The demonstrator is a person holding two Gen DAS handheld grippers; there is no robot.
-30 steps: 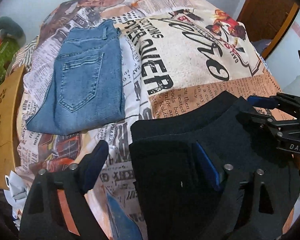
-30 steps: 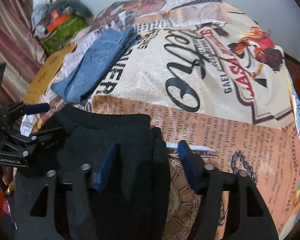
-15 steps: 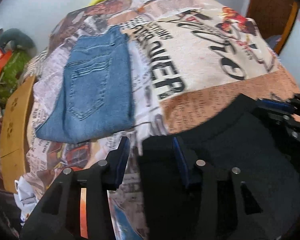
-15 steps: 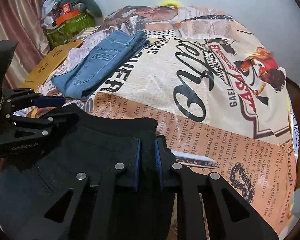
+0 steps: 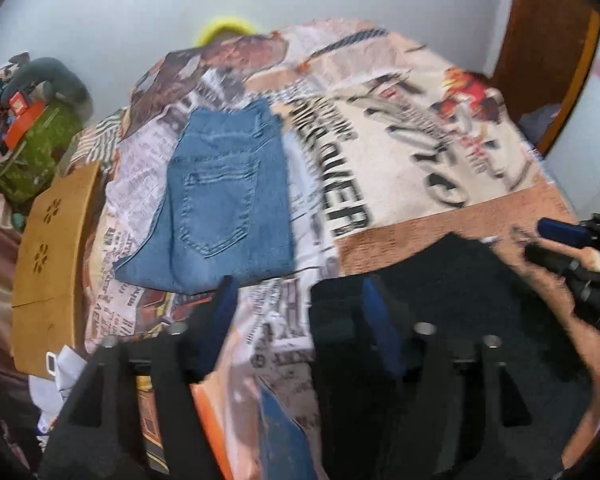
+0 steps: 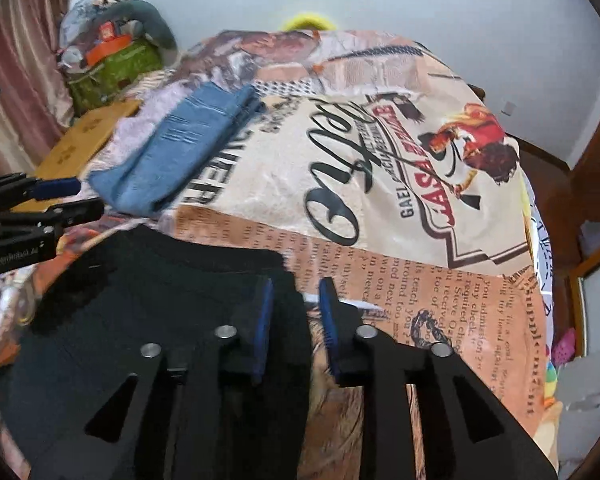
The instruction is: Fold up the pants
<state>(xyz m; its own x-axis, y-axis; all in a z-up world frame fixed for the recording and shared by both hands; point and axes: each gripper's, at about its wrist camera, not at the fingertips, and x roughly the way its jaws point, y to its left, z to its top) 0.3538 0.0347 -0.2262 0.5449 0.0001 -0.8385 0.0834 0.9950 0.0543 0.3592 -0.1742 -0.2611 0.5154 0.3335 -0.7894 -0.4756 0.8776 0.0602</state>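
Black pants (image 5: 460, 292) lie folded on the near part of the printed bed cover (image 5: 420, 168). My left gripper (image 5: 300, 320) hangs over their left edge. Its jaws are opening, with that edge below the gap and neither pad pressing on it. My right gripper (image 6: 296, 316) is over the right edge of the black pants (image 6: 160, 300). Its jaws are opening too, and the cloth lies loose between the pads. Each gripper shows in the other's view: right gripper (image 5: 540, 242), left gripper (image 6: 90, 197). Folded blue jeans (image 5: 228, 208) (image 6: 180, 152) rest farther back on the left.
A wooden board (image 5: 56, 260) leans at the bed's left side, beside a green bag (image 5: 32, 148) piled with clutter. A brown door frame (image 5: 548, 52) stands at the right. The white wall and a yellow thing (image 5: 224, 28) are behind the bed cover (image 6: 380, 184).
Both grippers closed on the black pants' edges half a second ago. They have since widened and lifted away, and the pants lie on the bed.
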